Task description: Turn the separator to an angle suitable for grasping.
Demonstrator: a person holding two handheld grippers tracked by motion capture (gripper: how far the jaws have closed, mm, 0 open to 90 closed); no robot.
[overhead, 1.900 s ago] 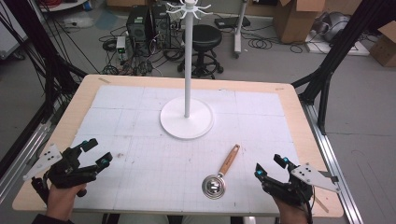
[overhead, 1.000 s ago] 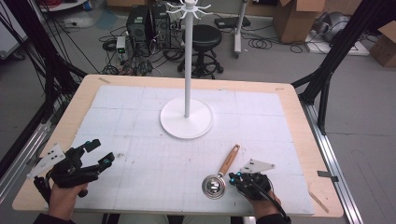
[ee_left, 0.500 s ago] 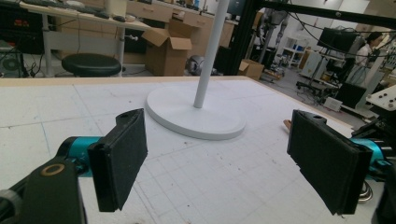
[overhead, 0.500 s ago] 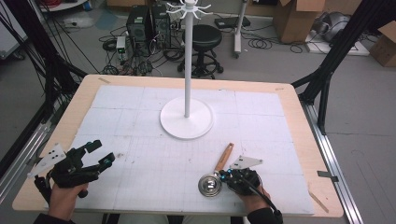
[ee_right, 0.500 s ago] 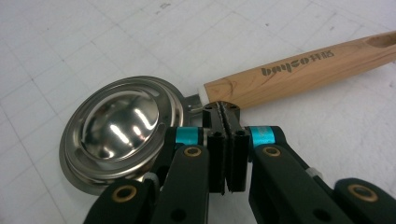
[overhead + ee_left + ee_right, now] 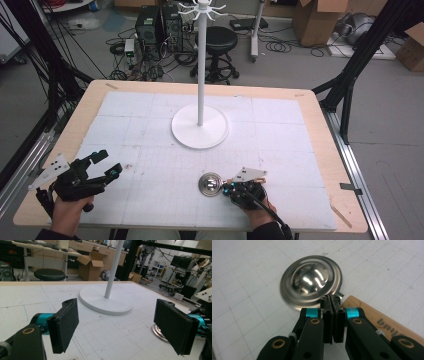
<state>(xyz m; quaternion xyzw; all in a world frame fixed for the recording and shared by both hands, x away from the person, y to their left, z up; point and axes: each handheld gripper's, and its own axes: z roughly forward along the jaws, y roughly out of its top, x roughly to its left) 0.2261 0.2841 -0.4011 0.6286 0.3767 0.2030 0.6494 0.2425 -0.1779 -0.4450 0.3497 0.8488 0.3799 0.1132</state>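
ladles: 1 (image 6: 211,184); white stands: 1 (image 6: 200,125); grippers: 2

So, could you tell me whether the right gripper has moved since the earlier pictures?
Yes. The right gripper has moved leftward from the table's right edge to the ladle, nearer the white stand's base.

my right gripper (image 6: 230,189) comes in from the near right corner of the table to the ladle (image 6: 211,183), its closed jaws now over the handle's neck. the ladle slides left, its handle swinging nearer under my hand.
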